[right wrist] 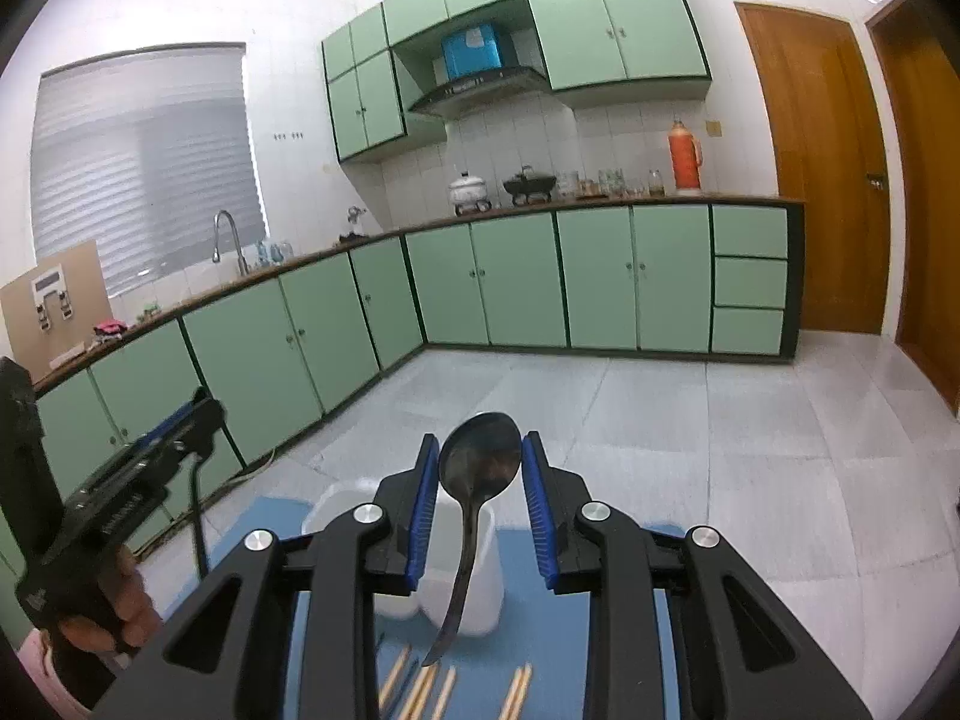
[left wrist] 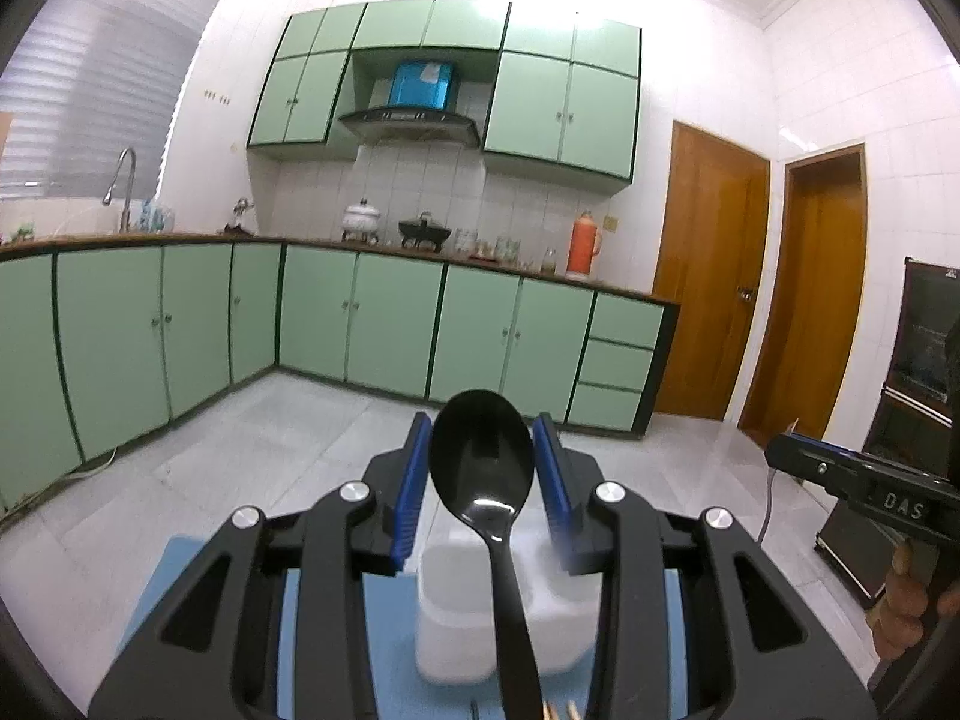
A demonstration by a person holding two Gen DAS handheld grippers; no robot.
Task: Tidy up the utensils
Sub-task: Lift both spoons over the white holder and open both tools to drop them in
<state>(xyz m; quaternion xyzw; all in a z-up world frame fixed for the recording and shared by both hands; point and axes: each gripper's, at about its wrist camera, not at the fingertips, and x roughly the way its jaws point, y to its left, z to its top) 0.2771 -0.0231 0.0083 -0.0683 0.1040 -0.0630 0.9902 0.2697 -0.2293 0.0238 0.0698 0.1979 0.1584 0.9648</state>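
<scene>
**Both tongs up with a spoon each, holder below**

Left tongs (left wrist: 483,480) pinch a black plastic spoon (left wrist: 483,456) by the bowel-end: bowl sits between the blue pads (left wrist: 414,492), handle hangs down toward the camera, over the white utensil holder (left wrist: 450,618). Correction on wording: bowl end, not handle, is what is gripped. Right tongs (right wrist: 480,498) likewise pinch a dark metal spoon (right wrist: 480,462) at the bowl edges, handle dangling down and slightly left, tip above the holder (right wrist: 474,588) in the right wrist view. Both pairs only partly closed, pressed on the spoon bowls. Neither spoon is in the holder yet.

Holder stands on a blue mat (left wrist: 384,660) on the worktop. It looks to have more than one compartment; cannot tell which one each spoon is over. Wooden chopsticks (right wrist: 420,690) lie loose on the mat, near the holder, unsorted. Each gripper shows in the other's view at the frame edge, held by a hand (right wrist: 114,612).

Step in hand, as I judge it: carry the spoons over and drop them handle-first into the holder.

How to do it well:
- Line each handle tip over an open compartment before lowering; handles swing freely, so go slow.
- Lower until the handle is well inside, then release; letting go high risks a bounce out or tipping the light holder.
- Do one side at a time so the tongs don't collide over the small opening.
- Grip on a curved bowl is slippery; avoid quick tilts.
</scene>
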